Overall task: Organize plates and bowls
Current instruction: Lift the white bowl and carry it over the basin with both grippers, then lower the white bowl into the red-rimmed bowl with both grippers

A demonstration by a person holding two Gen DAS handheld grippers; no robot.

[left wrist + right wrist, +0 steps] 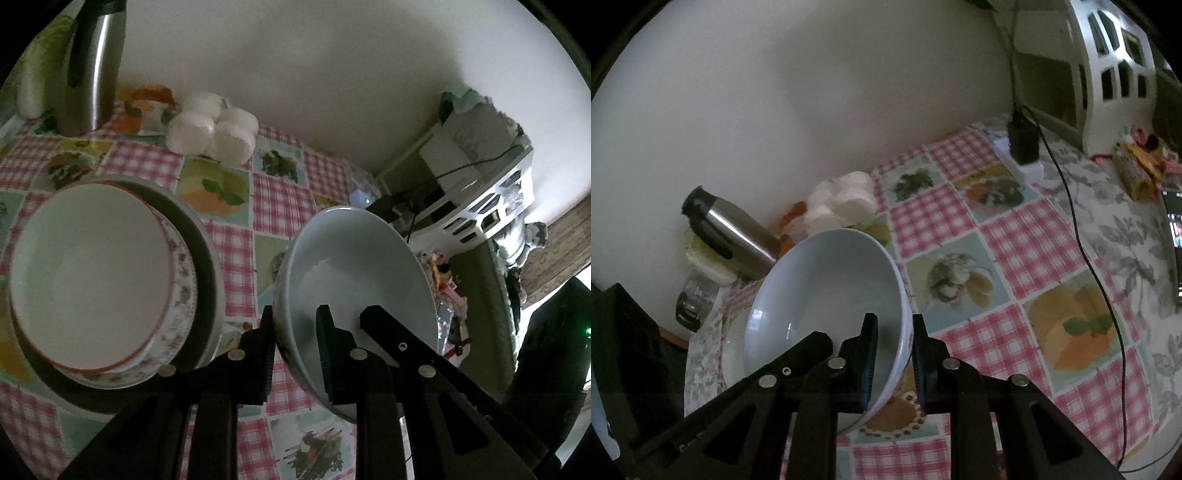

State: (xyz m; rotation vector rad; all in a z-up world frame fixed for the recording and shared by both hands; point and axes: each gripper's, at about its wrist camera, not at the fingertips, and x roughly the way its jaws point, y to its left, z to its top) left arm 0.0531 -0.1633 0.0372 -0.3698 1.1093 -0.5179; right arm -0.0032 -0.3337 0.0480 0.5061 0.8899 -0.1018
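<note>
In the left wrist view my left gripper (295, 354) is shut on the near rim of a white bowl (354, 273), one finger outside the wall and one inside, holding it tilted above the table. To its left a stack of plates (96, 280) lies on the checked tablecloth: a red-rimmed white plate on a flowered one on a dark-rimmed one. In the right wrist view my right gripper (894, 358) is shut on the right wall of another white bowl (827, 295), held tilted over the edge of a white plate (733, 354).
A steel thermos (92, 70) and wrapped white rolls (210, 129) stand at the back by the wall, also in the right wrist view (731, 232). A black charger (1023, 142) with its cable (1086, 251) crosses the table. A white shelf unit (491, 199) stands beyond the table's right end.
</note>
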